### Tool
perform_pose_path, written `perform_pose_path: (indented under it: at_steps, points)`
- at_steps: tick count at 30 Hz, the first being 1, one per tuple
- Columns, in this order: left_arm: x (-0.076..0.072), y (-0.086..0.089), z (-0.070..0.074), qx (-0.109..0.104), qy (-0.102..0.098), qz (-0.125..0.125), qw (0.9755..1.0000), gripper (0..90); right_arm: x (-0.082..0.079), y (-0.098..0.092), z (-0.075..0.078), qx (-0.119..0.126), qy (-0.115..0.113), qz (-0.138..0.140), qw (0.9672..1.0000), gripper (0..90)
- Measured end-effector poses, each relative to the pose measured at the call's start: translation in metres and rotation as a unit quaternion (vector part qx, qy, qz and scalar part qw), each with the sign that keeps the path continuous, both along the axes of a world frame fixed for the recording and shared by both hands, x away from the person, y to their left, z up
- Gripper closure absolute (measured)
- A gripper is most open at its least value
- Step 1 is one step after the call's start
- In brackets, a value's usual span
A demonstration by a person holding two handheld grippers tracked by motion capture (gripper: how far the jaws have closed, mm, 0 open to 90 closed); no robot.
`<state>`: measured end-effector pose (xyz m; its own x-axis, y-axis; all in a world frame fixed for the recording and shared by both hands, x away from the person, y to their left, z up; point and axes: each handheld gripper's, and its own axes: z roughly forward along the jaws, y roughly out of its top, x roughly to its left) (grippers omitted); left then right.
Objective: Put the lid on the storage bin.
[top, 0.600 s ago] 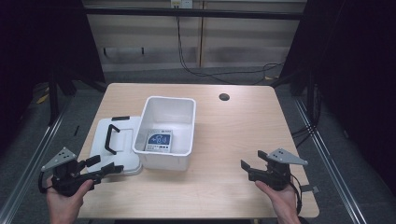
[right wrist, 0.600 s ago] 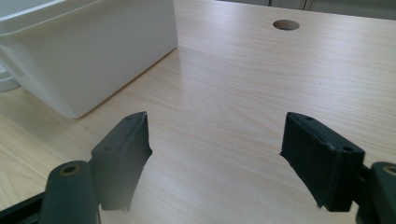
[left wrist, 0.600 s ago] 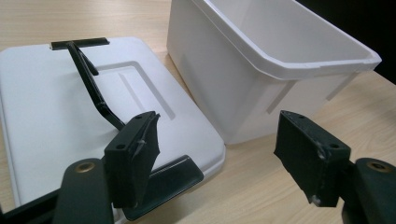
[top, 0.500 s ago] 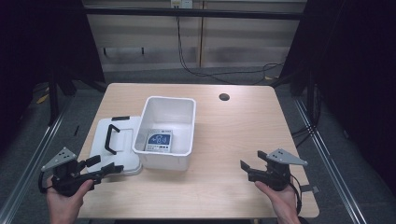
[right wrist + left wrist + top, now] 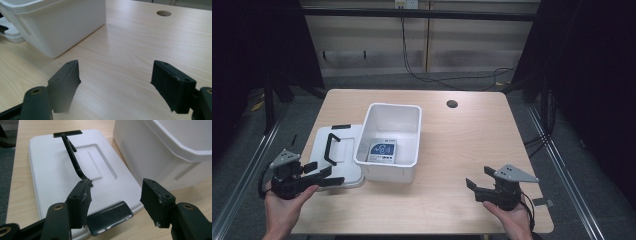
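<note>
A white open bin (image 5: 389,141) stands on the wooden table (image 5: 472,140), with a blue and white packet (image 5: 381,149) lying on its floor. Left of it lies the bin's white lid (image 5: 326,150) with a black handle (image 5: 331,147) and black clips. My left gripper (image 5: 328,175) hovers open over the lid's near edge; in the left gripper view its jaws straddle the near black clip (image 5: 110,218), the handle (image 5: 73,157) beyond them. My right gripper (image 5: 473,189) is open and empty over bare table at the front right, pointing toward the bin (image 5: 55,22).
A round cable hole (image 5: 452,104) lies in the table near its far right side, also seen as the hole (image 5: 163,13) in the right gripper view. Dark floor and metal rails flank the table. Cables hang behind it.
</note>
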<state>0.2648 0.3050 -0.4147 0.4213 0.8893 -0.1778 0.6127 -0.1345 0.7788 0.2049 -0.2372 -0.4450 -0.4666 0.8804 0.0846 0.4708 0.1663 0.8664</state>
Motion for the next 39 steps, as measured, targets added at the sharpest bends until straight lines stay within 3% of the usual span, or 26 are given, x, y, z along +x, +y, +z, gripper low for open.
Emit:
perform_pose_path:
  at_steps: [2, 4, 5, 7, 9, 11, 14, 17, 21, 25, 29, 34, 35, 39]
  points:
    - [0.005, 0.005, 0.005, -0.029, 0.007, -0.005, 0.9995, 43.9, 0.0, 0.0, 0.0, 0.0, 0.001, -0.001, 1.0, 22.3]
    - [0.011, 0.008, 0.011, -0.033, 0.03, 0.013, 0.9989, 51.8, 0.0, -0.002, 0.0, 0.01, -0.006, -0.007, 0.9999, 22.5]
    - [0.011, 0.008, 0.011, -0.033, 0.03, 0.013, 0.9989, 48.9, 0.0, -0.002, 0.0, 0.01, -0.006, -0.007, 0.9999, 22.5]
    - [0.019, 0.01, 0.015, -0.037, 0.056, 0.011, 0.9977, 47.7, -0.001, -0.001, 0.0, 0.014, -0.007, -0.005, 0.9999, 22.5]
    - [0.023, 0.009, 0.018, -0.029, 0.062, 0.01, 0.9976, 44.3, -0.001, -0.001, 0.0, 0.013, -0.008, -0.001, 0.9999, 22.5]
    - [0.031, 0.008, 0.021, -0.007, 0.073, 0.015, 0.9972, 43.6, -0.001, 0.0, 0.0, 0.01, -0.008, 0.002, 0.9999, 22.5]
    - [0.044, 0.005, 0.021, 0.024, 0.102, 0.005, 0.9944, 49.0, -0.001, -0.001, 0.001, 0.008, -0.009, 0.005, 0.9999, 22.5]
    - [0.053, 0.003, 0.02, 0.042, 0.111, -0.001, 0.9929, 48.0, -0.001, -0.001, 0.001, 0.009, -0.008, 0.007, 0.9999, 22.5]
    - [0.061, 0.004, 0.02, 0.053, 0.12, -0.005, 0.9913, 45.9, -0.001, 0.0, 0.001, 0.007, -0.005, 0.009, 0.9999, 22.4]
    - [0.073, 0.007, 0.021, 0.057, 0.135, 0.008, 0.9892, 42.6, 0.0, 0.001, 0.0, 0.001, -0.003, 0.008, 1.0, 22.5]
    - [0.088, 0.008, 0.021, 0.067, 0.153, 0.011, 0.9859, 47.1, 0.0, 0.002, 0.0, 0.001, 0.0, 0.008, 1.0, 22.5]
    - [0.104, -0.002, 0.023, 0.095, 0.186, 0.019, 0.9778, 54.7, 0.001, 0.002, -0.001, -0.001, 0.005, 0.012, 0.9999, 22.4]
    - [0.104, -0.002, 0.023, 0.095, 0.186, 0.019, 0.9778, 54.9, 0.001, 0.002, -0.001, -0.001, 0.005, 0.012, 0.9999, 22.4]
    - [0.118, -0.006, 0.021, 0.108, 0.212, 0.029, 0.9708, 57.3, 0.001, 0.003, -0.001, -0.009, 0.004, 0.014, 0.9999, 22.5]
